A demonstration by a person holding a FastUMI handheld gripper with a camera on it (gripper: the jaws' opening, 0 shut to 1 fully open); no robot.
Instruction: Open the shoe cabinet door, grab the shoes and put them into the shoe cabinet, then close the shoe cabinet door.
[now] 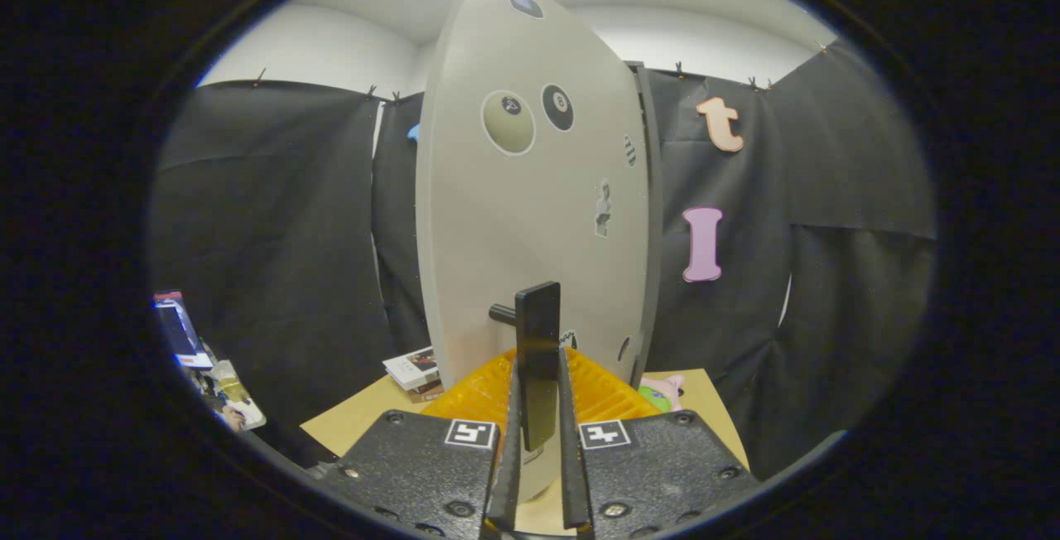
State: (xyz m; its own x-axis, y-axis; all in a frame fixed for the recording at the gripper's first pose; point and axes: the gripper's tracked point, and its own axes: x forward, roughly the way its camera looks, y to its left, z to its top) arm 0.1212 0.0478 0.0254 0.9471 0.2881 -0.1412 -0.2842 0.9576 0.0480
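Note:
The shoe cabinet door (530, 217) is a pale grey panel with round stickers, standing swung out toward me, edge-on to the dark cabinet body (650, 217) behind its right side. A black bar handle (538, 341) stands upright on the door's lower part. My gripper (538, 432) is shut on the handle: both fingers (509, 441) press its lower end from left and right. An orange ribbed item (600, 395) lies just beyond the fingers at the door's foot. I cannot make out the shoes.
A tan table (364, 420) carries a small stack of books (414, 374) left of the door and a pink and green toy (662, 395) to its right. Boxes and packets (199, 358) lie far left. Black cloth walls the booth all round.

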